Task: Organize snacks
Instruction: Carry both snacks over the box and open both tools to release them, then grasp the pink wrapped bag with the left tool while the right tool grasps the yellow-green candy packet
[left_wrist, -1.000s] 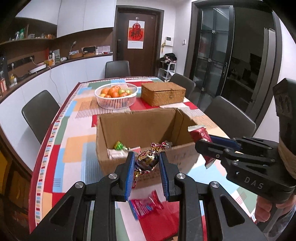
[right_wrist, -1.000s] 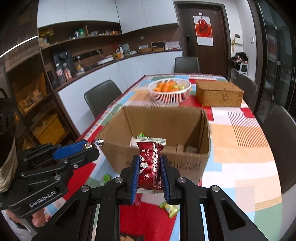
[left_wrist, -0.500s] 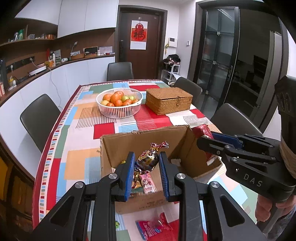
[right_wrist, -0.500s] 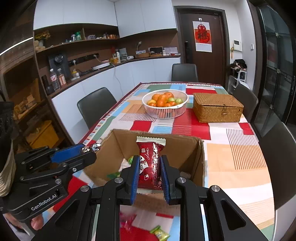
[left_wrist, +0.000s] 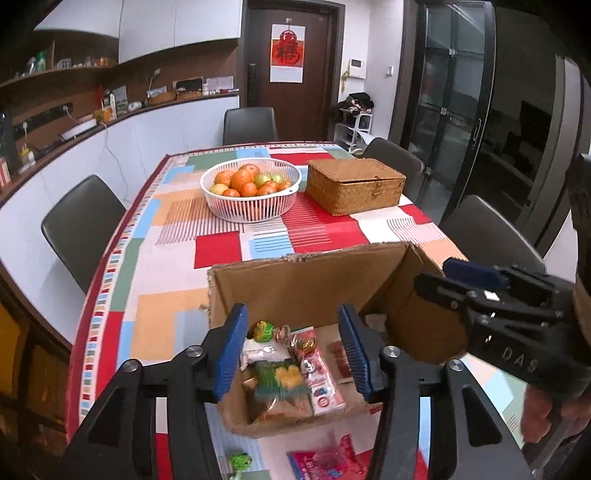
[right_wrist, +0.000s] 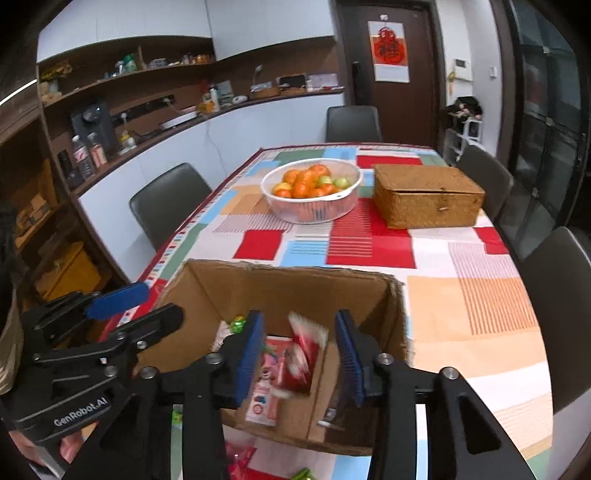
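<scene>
An open cardboard box (left_wrist: 295, 280) (right_wrist: 280, 291) stands at the near end of the table and holds several snack packs. My left gripper (left_wrist: 293, 349) is open and empty above the box; the shiny wrapped candy (left_wrist: 301, 343) lies inside among the packs. My right gripper (right_wrist: 299, 352) is open above the box. The red snack packet (right_wrist: 301, 360), blurred, is falling between its fingers into the box. Each gripper shows in the other's view: the right one (left_wrist: 491, 295), the left one (right_wrist: 114, 314).
Loose snacks lie on the tablecloth before the box: a red packet (left_wrist: 325, 459) and a green candy (left_wrist: 240, 461). A white basket of fruit (left_wrist: 250, 192) and a wicker box (left_wrist: 354, 184) stand farther back. Dark chairs ring the table.
Both grippers rose over the box and opened. The left let go of the wrapped candy and the right let go of the red packet, which drop into the box.
</scene>
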